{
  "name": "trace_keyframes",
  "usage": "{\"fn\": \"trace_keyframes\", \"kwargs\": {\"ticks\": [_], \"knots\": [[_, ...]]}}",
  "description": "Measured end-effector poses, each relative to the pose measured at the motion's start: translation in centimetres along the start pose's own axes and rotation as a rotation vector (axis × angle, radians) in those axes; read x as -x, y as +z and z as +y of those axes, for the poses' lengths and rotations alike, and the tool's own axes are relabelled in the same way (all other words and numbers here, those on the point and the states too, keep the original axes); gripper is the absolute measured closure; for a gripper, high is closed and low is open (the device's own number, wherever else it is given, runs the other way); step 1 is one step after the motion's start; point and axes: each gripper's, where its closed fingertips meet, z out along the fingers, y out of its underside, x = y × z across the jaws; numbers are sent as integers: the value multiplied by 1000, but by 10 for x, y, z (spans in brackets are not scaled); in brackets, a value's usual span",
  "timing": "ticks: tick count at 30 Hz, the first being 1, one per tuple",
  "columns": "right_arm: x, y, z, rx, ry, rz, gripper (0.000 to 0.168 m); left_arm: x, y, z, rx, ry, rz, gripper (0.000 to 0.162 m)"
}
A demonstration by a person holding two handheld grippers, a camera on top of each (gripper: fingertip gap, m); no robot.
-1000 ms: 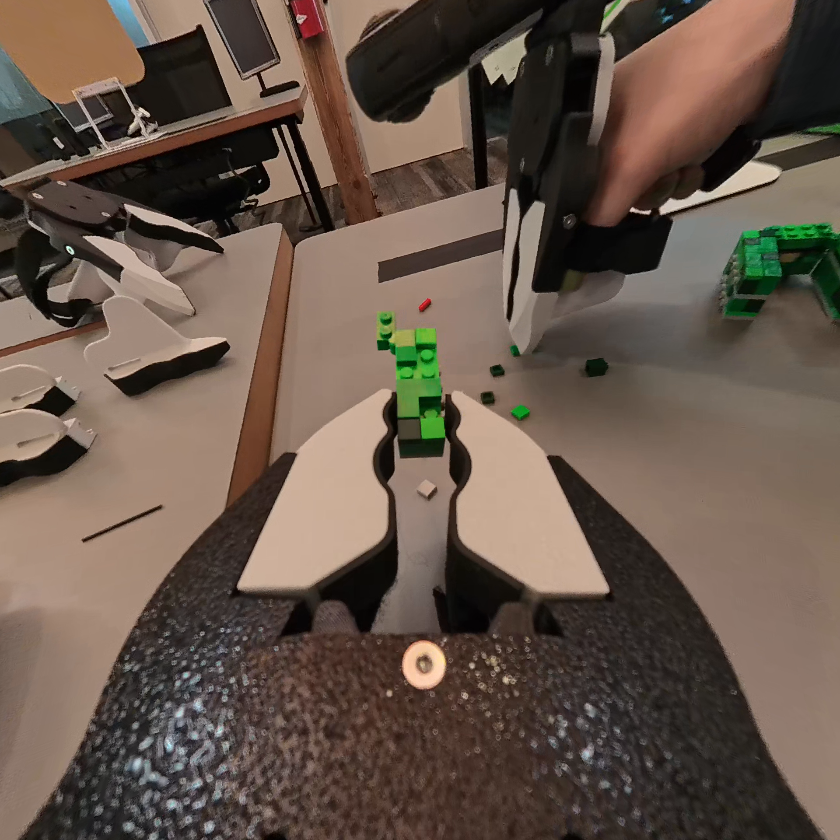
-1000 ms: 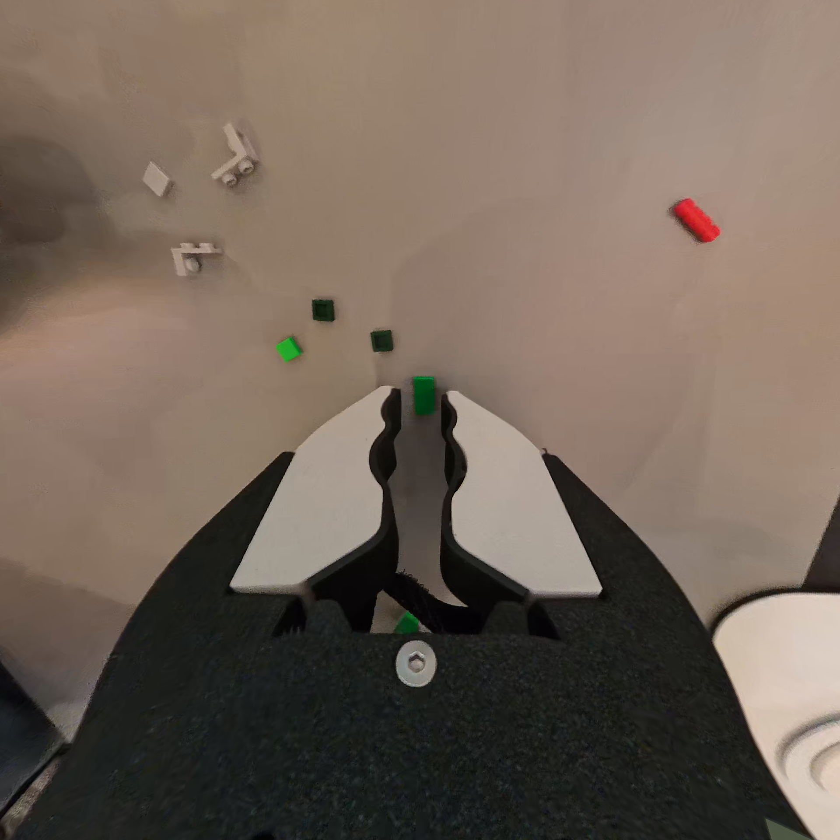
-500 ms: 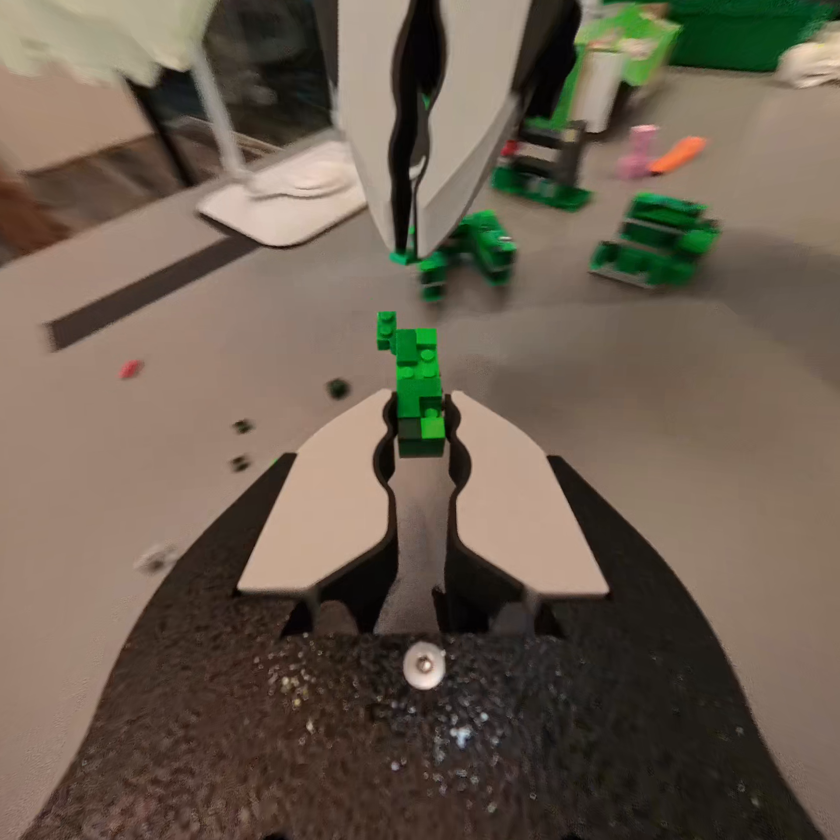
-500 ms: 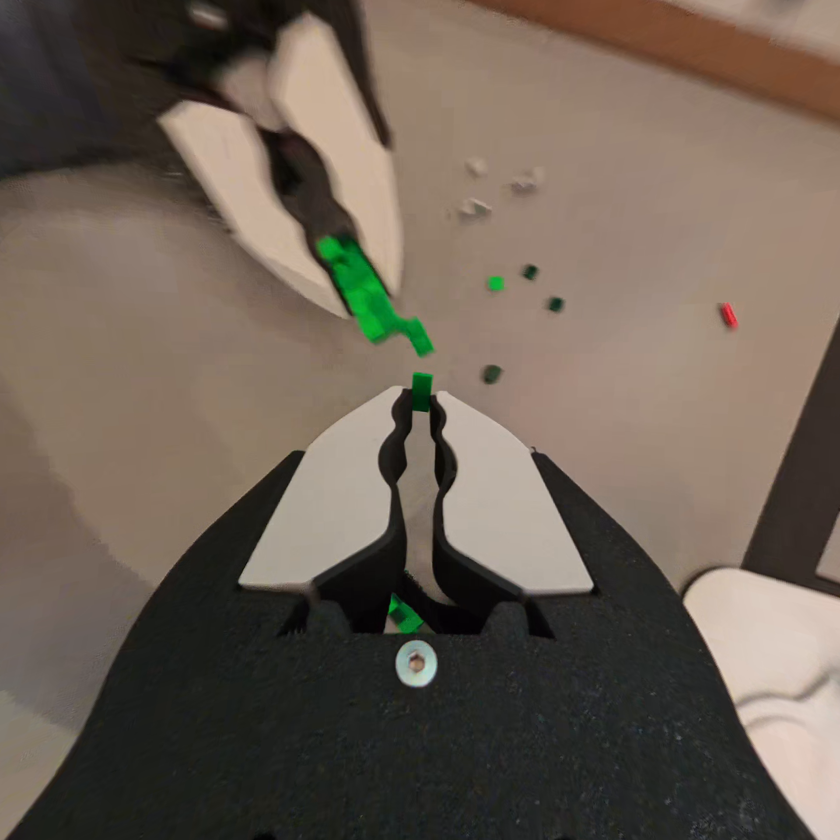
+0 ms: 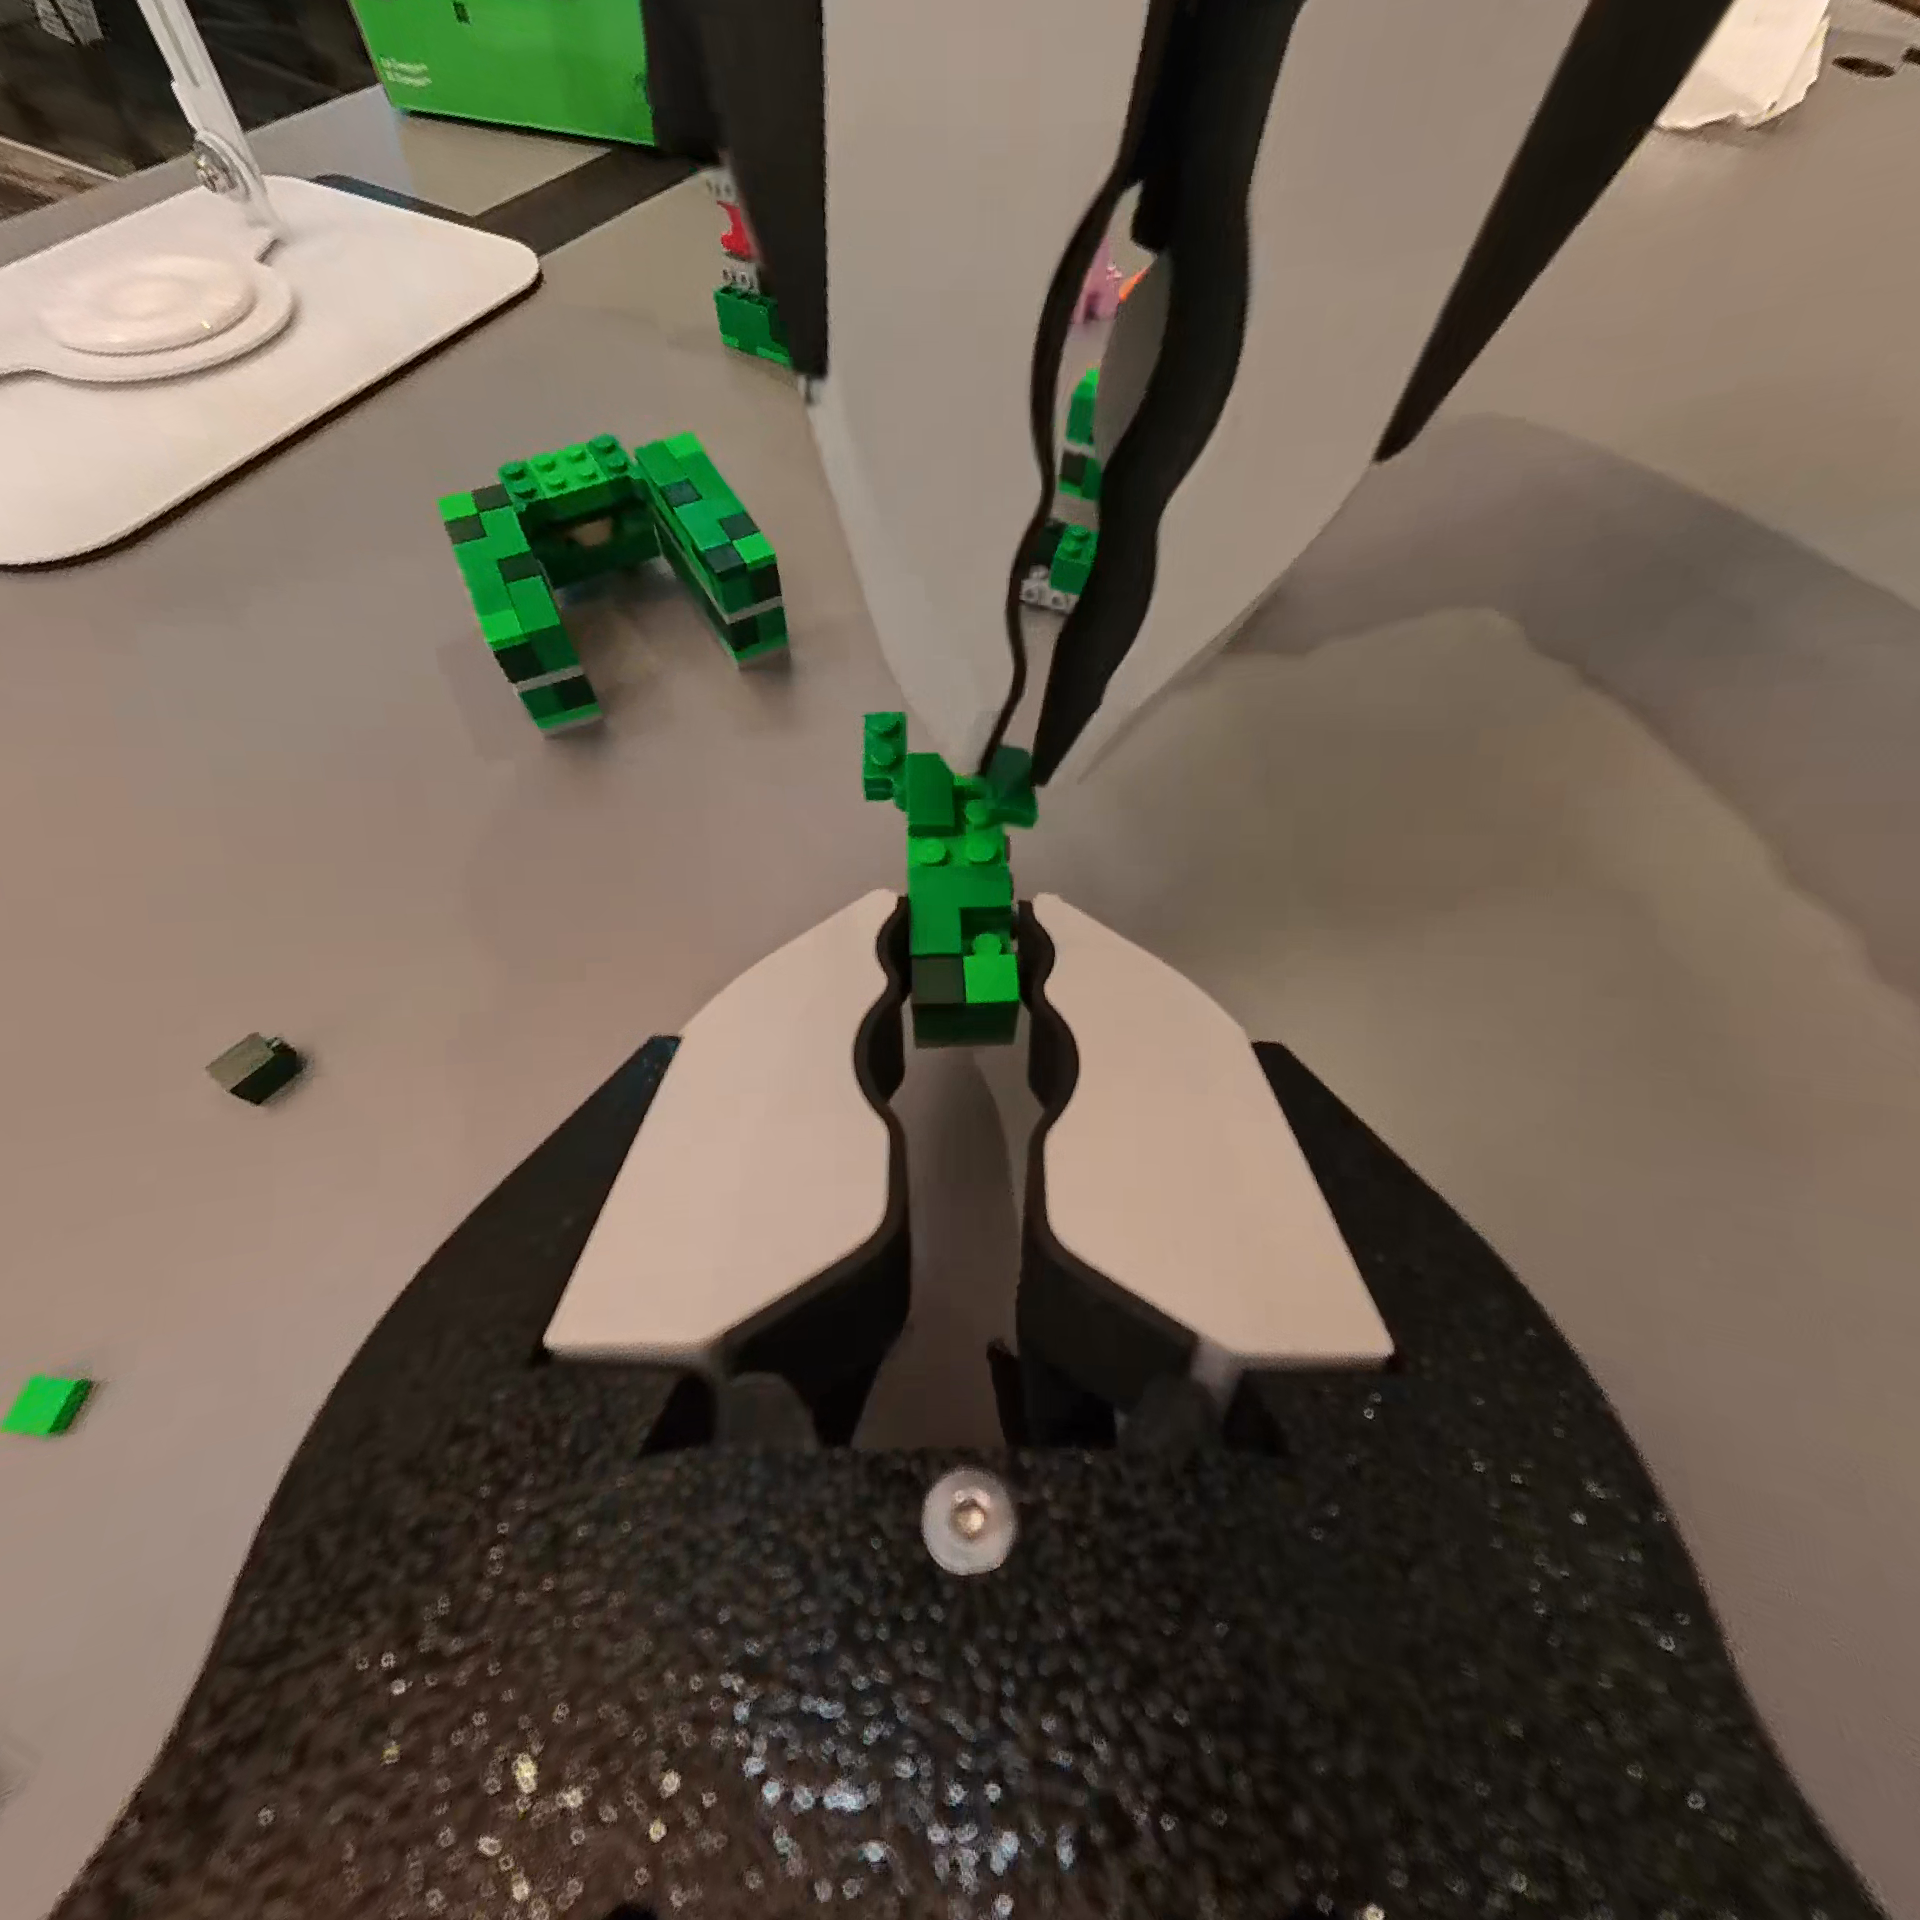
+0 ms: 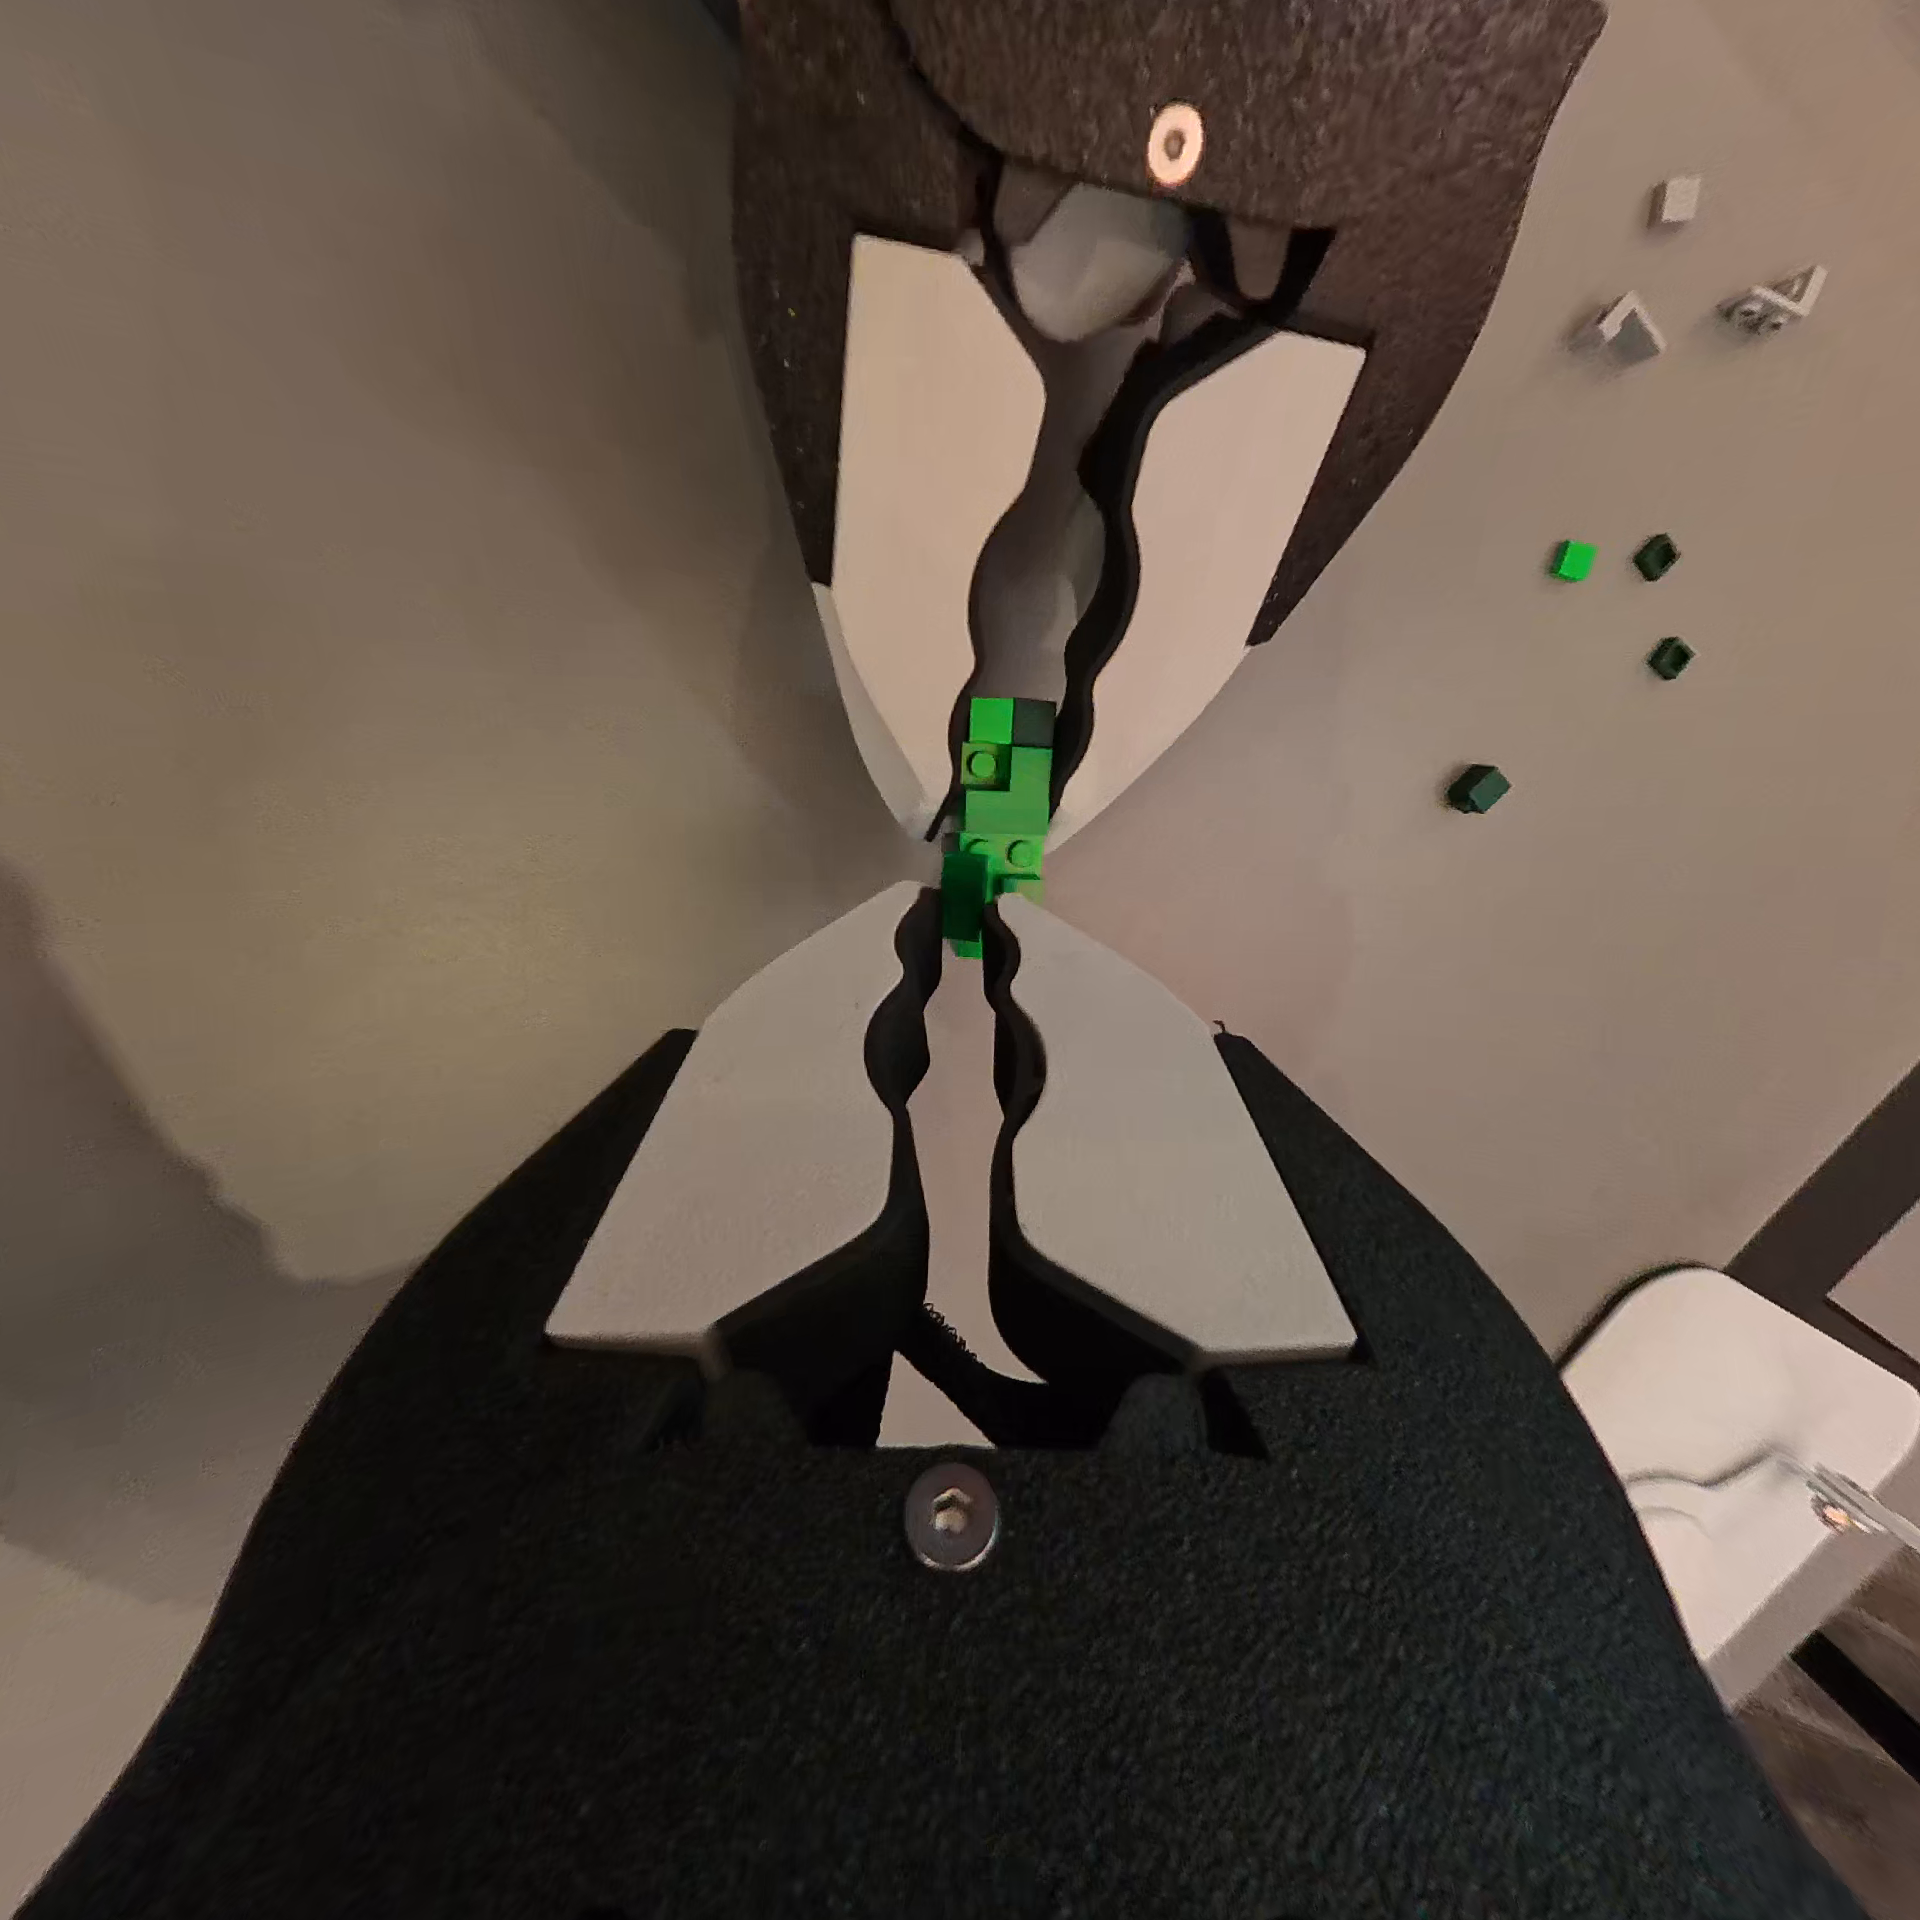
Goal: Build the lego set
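So I've got the left gripper (image 5: 961, 956) with its fingers pinching the bottom of a little green brick stack (image 5: 958, 914), held up off the grey surface (image 5: 1455, 935). The right gripper (image 6: 961, 920) comes in from 12 o'clock in the left wrist view, its fingers nearly closed on a small green piece (image 6: 964, 899) that's touching the far end of the stack. From the right wrist view the two grippers are tip to tip, so there's barely any room to see the studs.

What worries me from here:
- The piece looks a bit tilted against the stack. If I push while it's off the studs, I reckon it skids sideways or pops out of the fingers.
- The stack is only held at its base, so pressing on the far end could lever it round in the grip, or snap off the bit sticking out at 11 o'clock.
- White finger tips could bump each other before the piece seats.

Spare bits, for reference: a dark green piece (image 5: 255, 1067) at 9 o'clock and a bright green tile (image 5: 47, 1405) at 8 o'clock in the left wrist view. The arch-shaped green build (image 5: 613, 571) sits at 11 o'clock, well apart.
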Motion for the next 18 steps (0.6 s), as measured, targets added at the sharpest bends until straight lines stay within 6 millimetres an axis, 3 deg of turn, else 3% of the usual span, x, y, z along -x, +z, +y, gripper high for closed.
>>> {"fn": "trace_keyframes", "kwargs": {"ticks": [1,18], "knots": [[0,2,1,11,-6,3,161,0,0,0,0,3,-1,143],[1,11,2,49,-16,-22,161,-3,2,2,23,17,14,143]]}}
